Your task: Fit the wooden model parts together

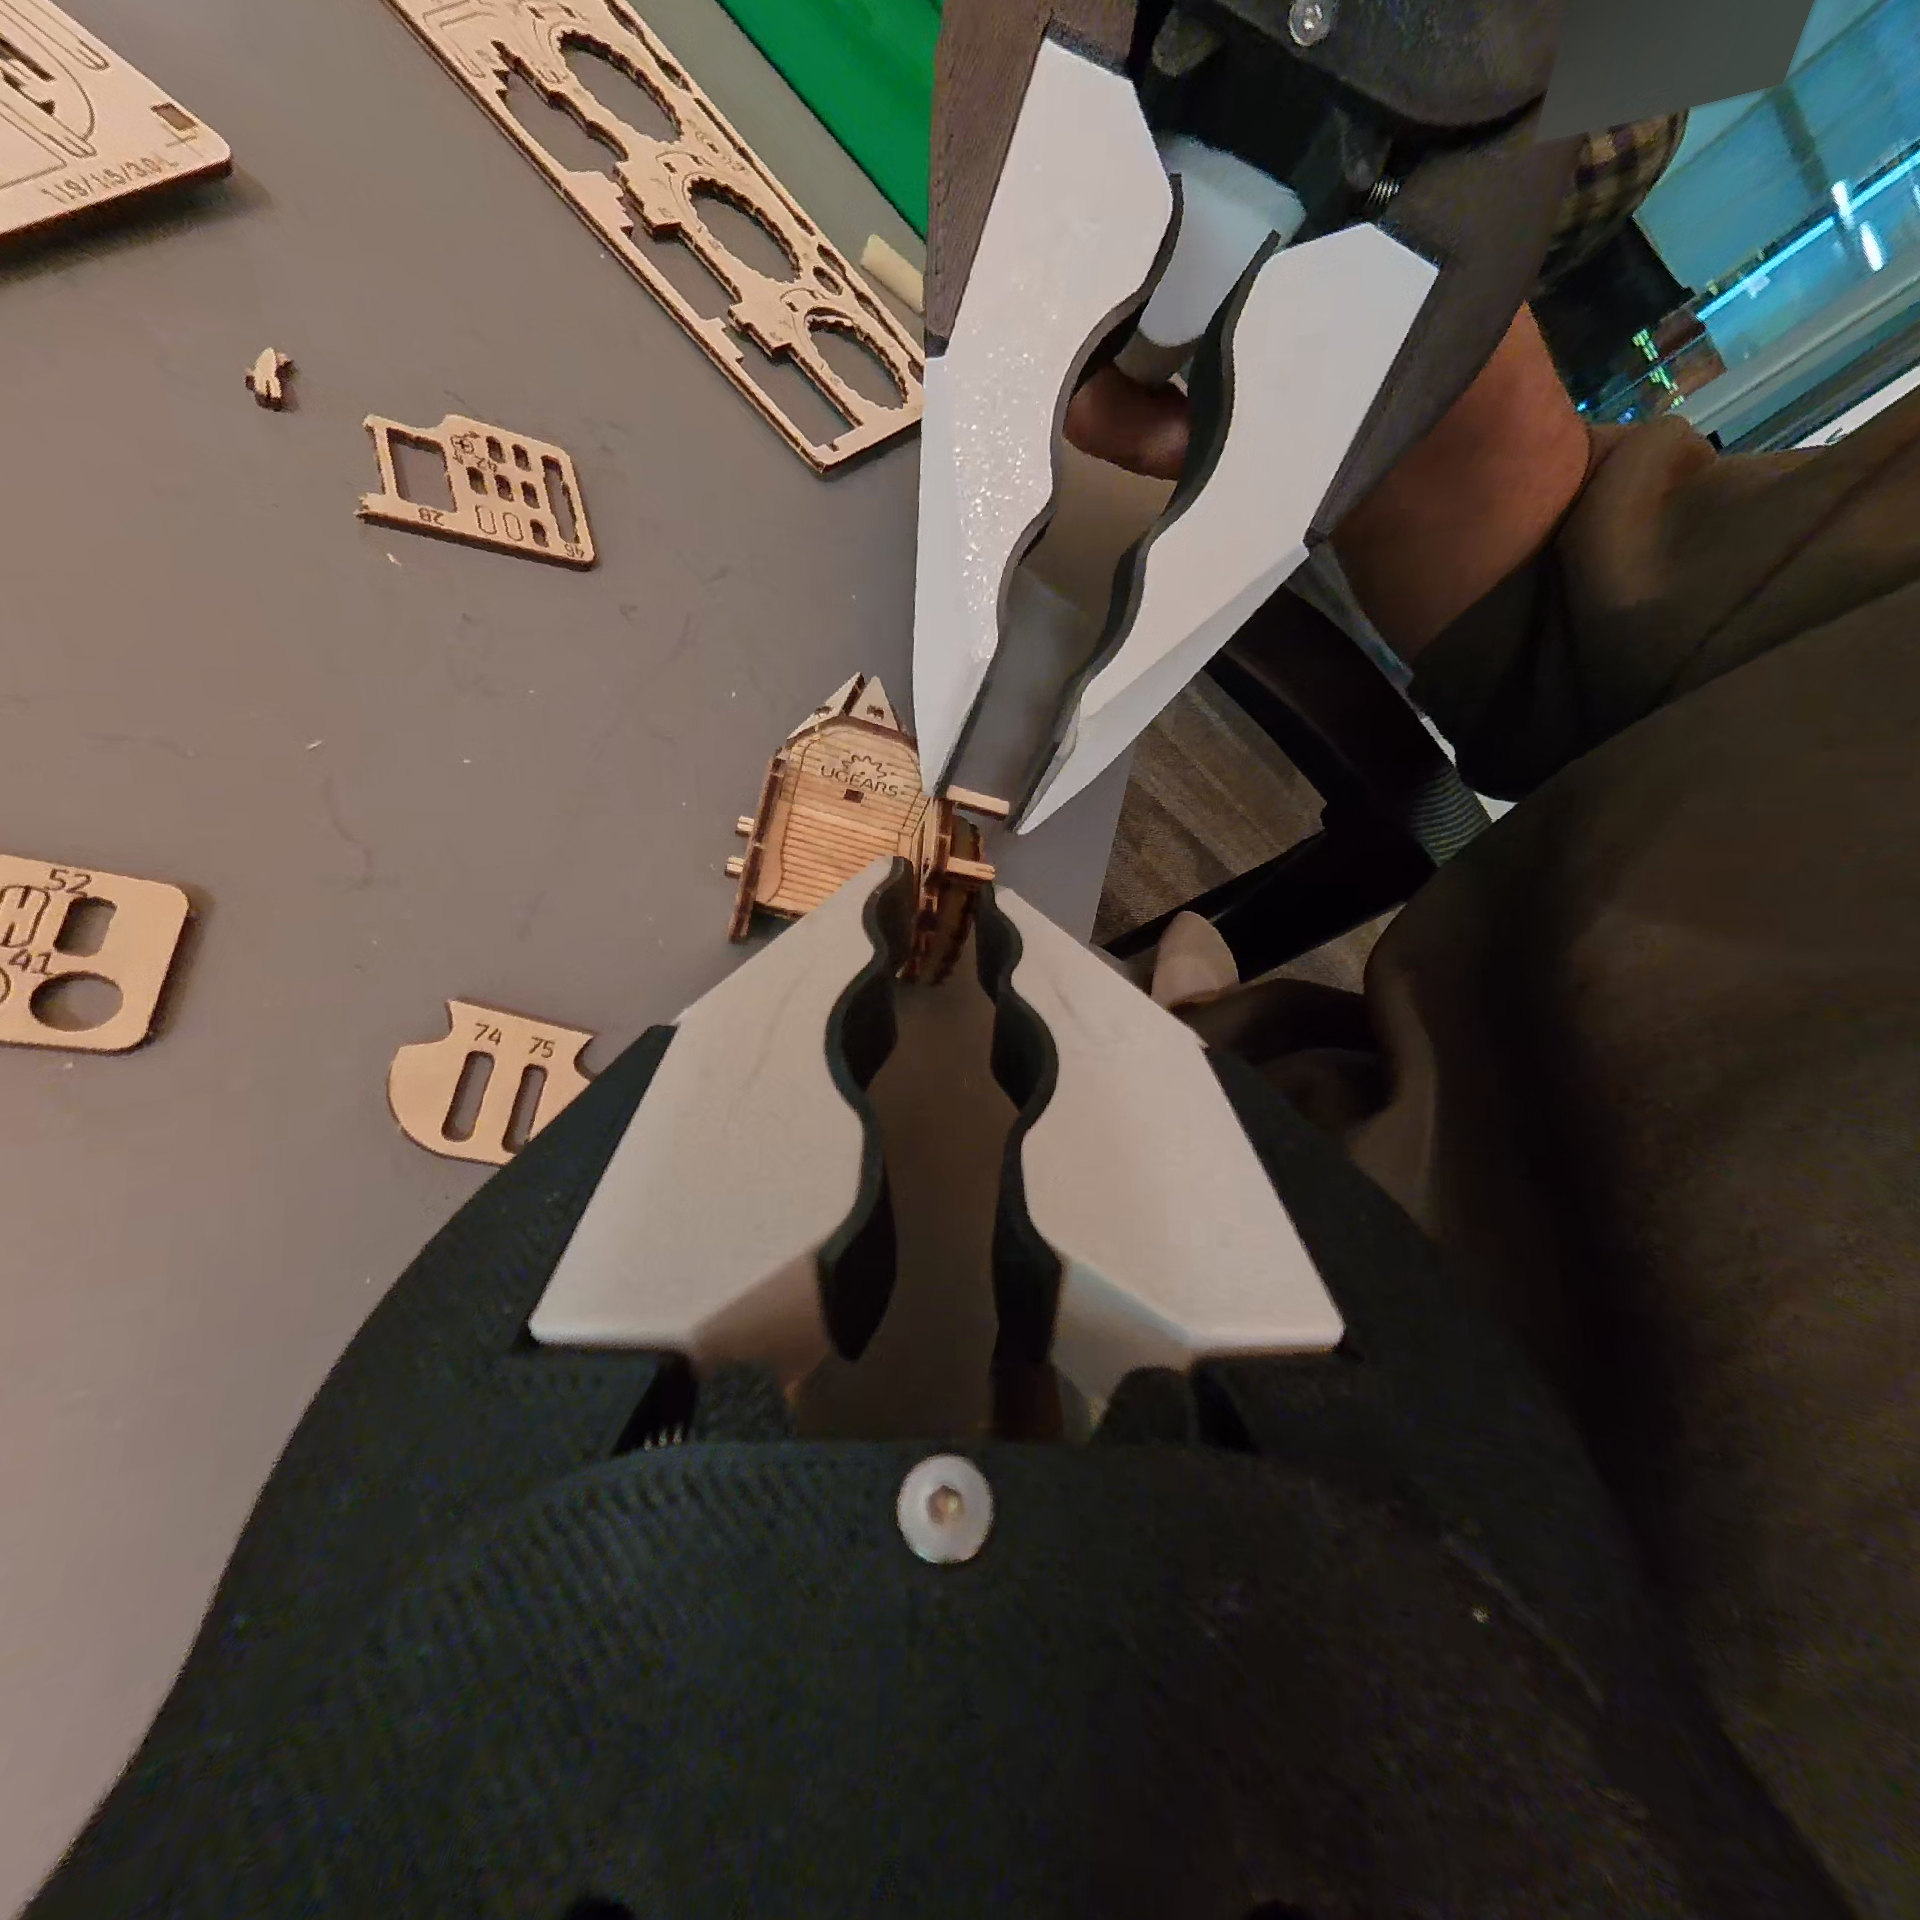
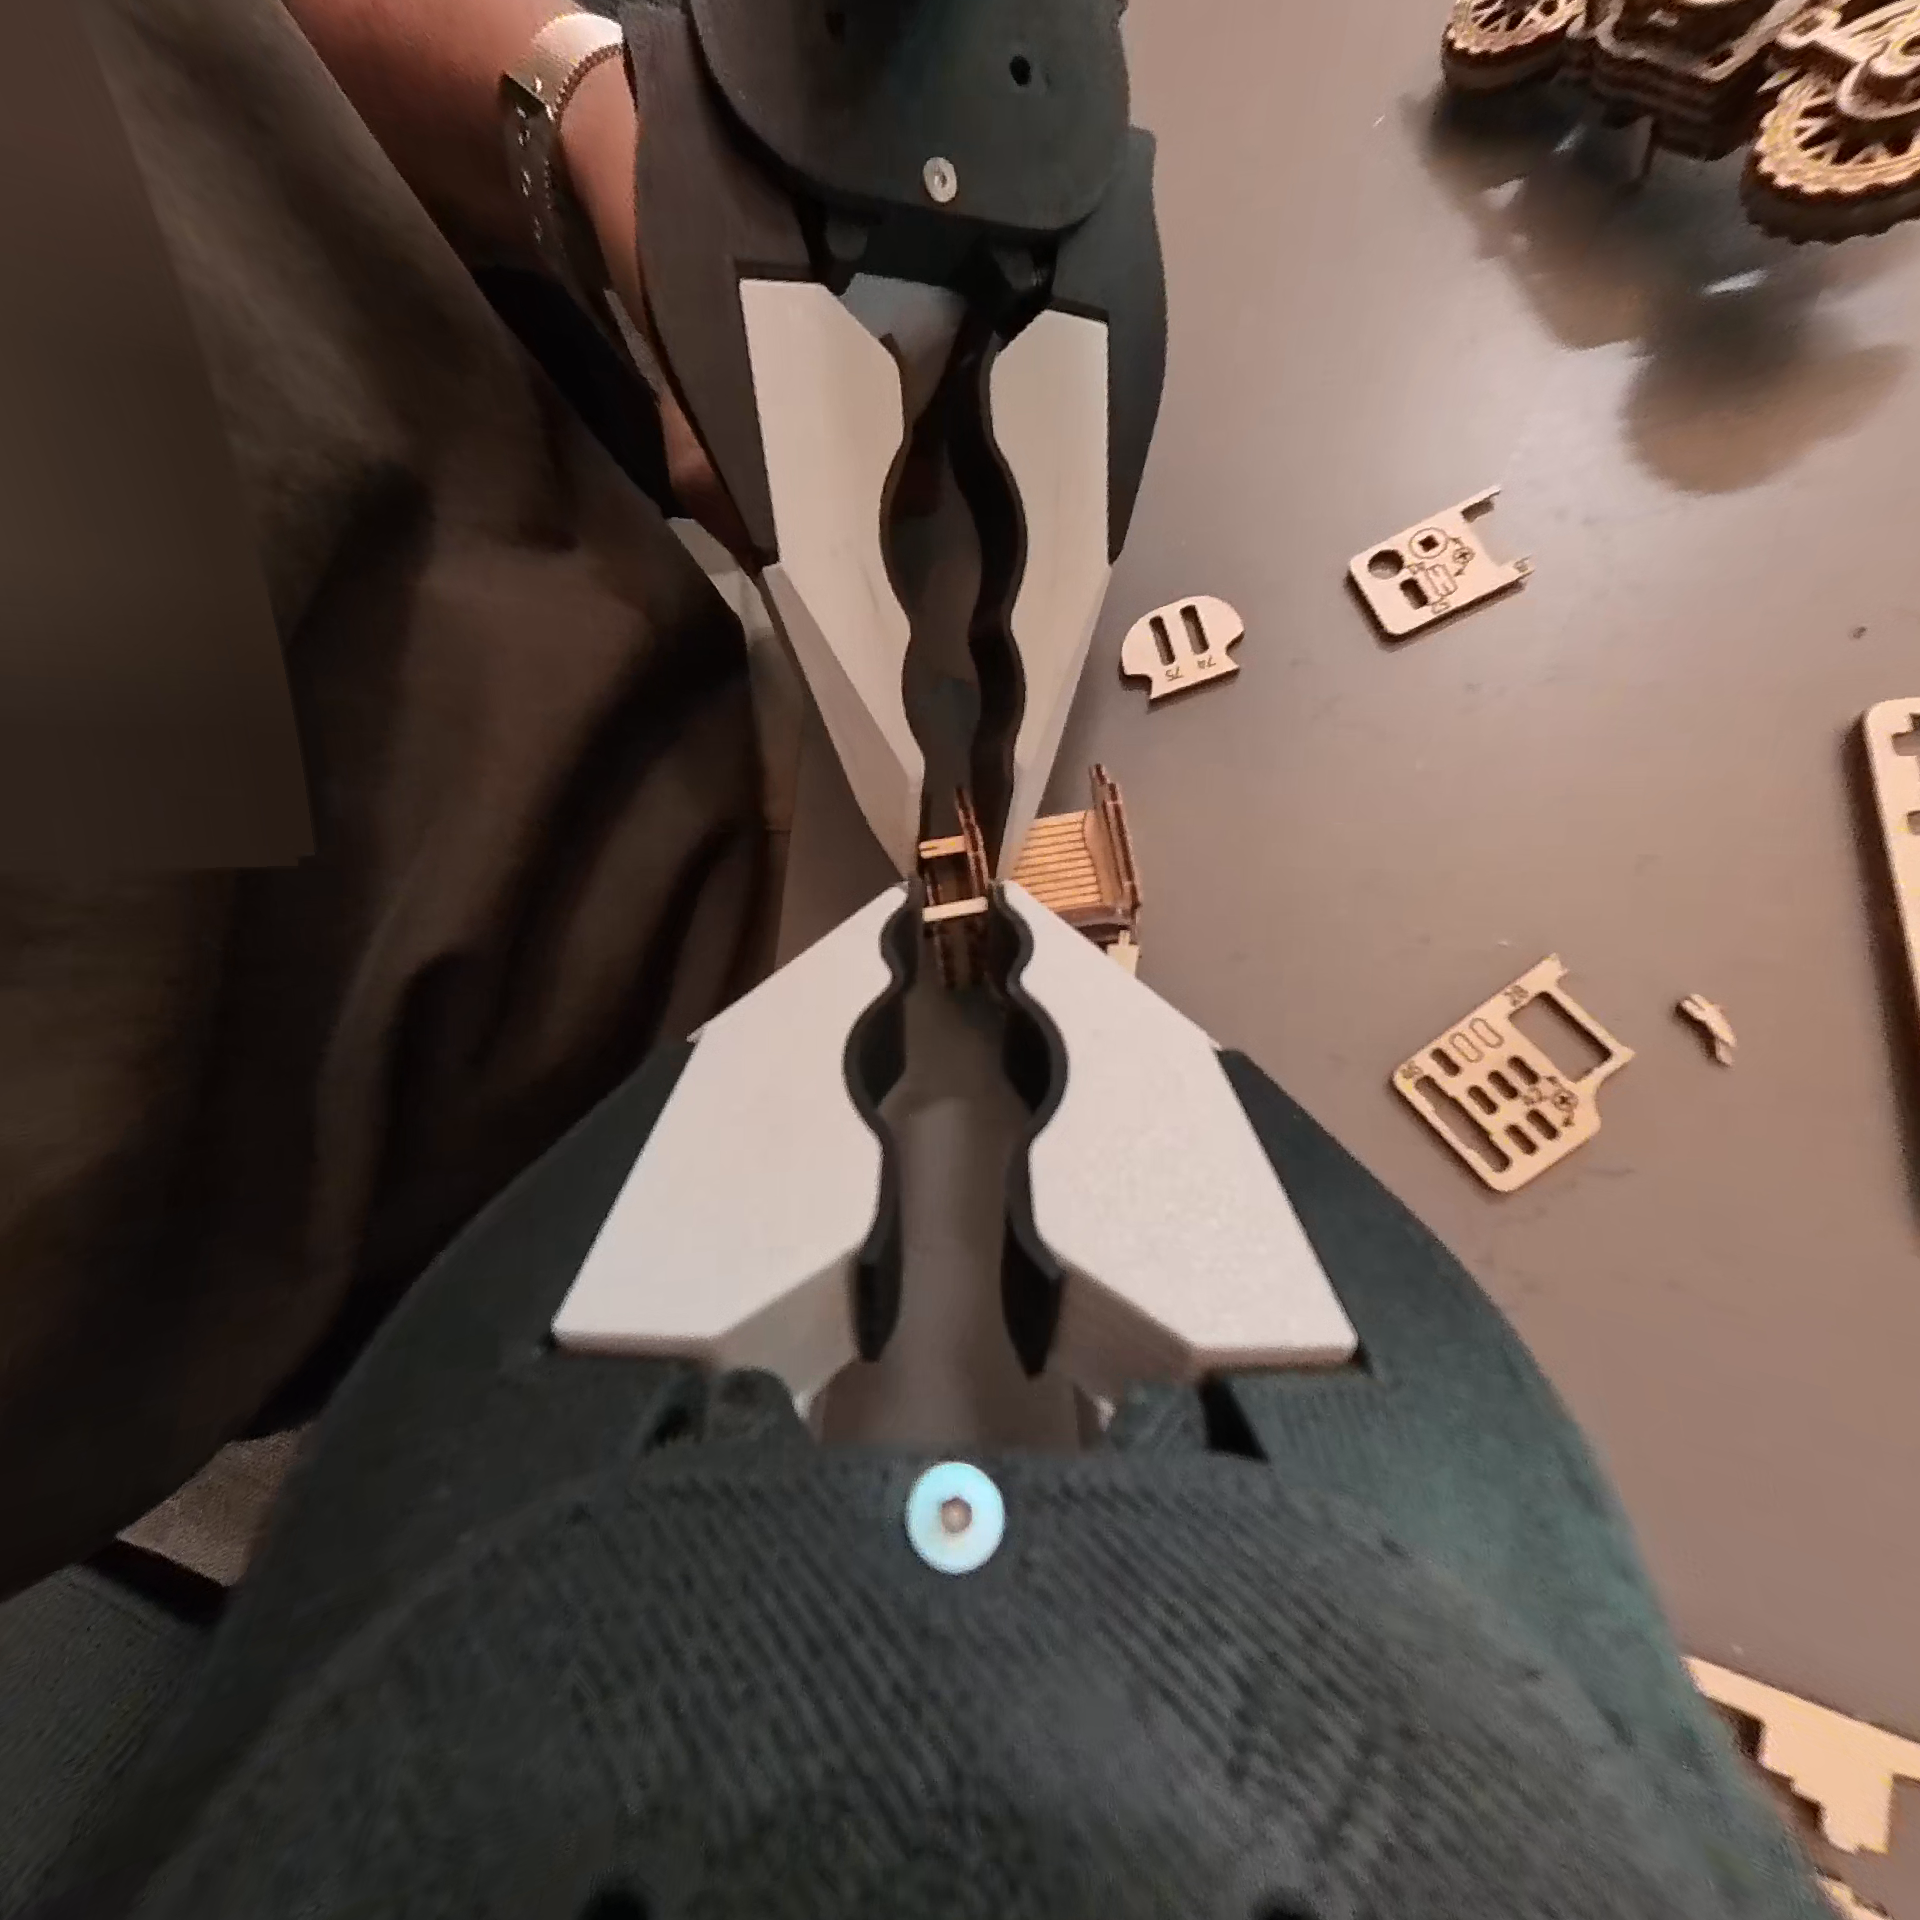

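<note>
A small wooden wheel-like assembly (image 1: 935,920) is held over the grey table's edge. My left gripper (image 1: 935,904) is shut on it from below in the left wrist view; in the right wrist view this gripper (image 2: 961,831) comes in from the top. My right gripper (image 2: 956,902) is shut on a small light wooden crossbar (image 2: 954,909) at the near end of the assembly (image 2: 951,857). In the left wrist view it (image 1: 977,808) comes in from the top, pinching that crossbar (image 1: 977,802). The two grippers meet tip to tip. A wooden cabin-like part (image 1: 831,831) lies just beside them; I cannot tell if it is joined.
Loose flat wooden parts lie on the grey table (image 1: 312,675): a slotted plate (image 1: 483,488), a rounded two-slot piece (image 1: 488,1081), a tiny scrap (image 1: 270,374) and a punched-out sheet (image 1: 675,208). A built wooden model (image 2: 1714,104) stands at the far right. A person's dark clothing (image 2: 260,727) fills the side past the table edge. Left and right tips are no more than a few centimetres apart.
</note>
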Tool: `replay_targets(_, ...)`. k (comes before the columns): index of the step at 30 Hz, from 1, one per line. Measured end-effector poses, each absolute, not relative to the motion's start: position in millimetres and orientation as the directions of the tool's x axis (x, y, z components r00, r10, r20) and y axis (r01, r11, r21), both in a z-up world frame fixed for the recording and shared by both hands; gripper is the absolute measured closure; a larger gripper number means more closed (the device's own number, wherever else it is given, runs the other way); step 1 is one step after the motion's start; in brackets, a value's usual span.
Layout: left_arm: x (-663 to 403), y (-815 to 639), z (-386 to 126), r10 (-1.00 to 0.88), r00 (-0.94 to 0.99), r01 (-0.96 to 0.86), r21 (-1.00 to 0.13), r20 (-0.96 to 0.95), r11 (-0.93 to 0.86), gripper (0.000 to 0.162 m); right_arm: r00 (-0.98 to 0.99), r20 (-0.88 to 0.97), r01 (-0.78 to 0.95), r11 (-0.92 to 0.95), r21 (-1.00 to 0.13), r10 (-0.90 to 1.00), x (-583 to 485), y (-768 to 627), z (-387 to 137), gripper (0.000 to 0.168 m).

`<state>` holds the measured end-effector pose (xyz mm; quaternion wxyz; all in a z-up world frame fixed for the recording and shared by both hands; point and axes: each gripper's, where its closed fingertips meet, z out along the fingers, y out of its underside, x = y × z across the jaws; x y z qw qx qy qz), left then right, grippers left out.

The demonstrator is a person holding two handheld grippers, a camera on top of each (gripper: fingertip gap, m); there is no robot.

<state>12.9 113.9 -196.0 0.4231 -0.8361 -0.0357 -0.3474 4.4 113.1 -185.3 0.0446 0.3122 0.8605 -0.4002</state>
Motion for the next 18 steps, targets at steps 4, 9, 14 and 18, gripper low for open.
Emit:
replay_targets(4,12.9,114.0,-196.0,-0.234,0.757,0.353,-0.683,0.610,-0.639,0.152,-0.798,-0.341,0.576,0.461,-0.675,0.497,4.4,113.1,-185.3,0.158)
replay_targets(9,12.5,114.3,-196.1,-0.231,0.756,0.356,-0.682,0.612,-0.639,0.152,-0.811,-0.313,0.552,0.468,-0.690,0.495,3.6,113.1,-185.0,0.157)
replay_targets(14,11.6,114.8,-195.9,-0.227,0.753,0.364,-0.678,0.618,-0.638,0.152,-0.817,-0.292,0.533,0.459,-0.711,0.497,4.6,112.4,-183.5,0.153)
replay_targets(18,10.8,115.0,-195.7,-0.223,0.748,0.374,-0.674,0.626,-0.637,0.152,-0.815,-0.228,0.502,0.454,-0.736,0.533,0.9,115.9,-179.7,0.138)
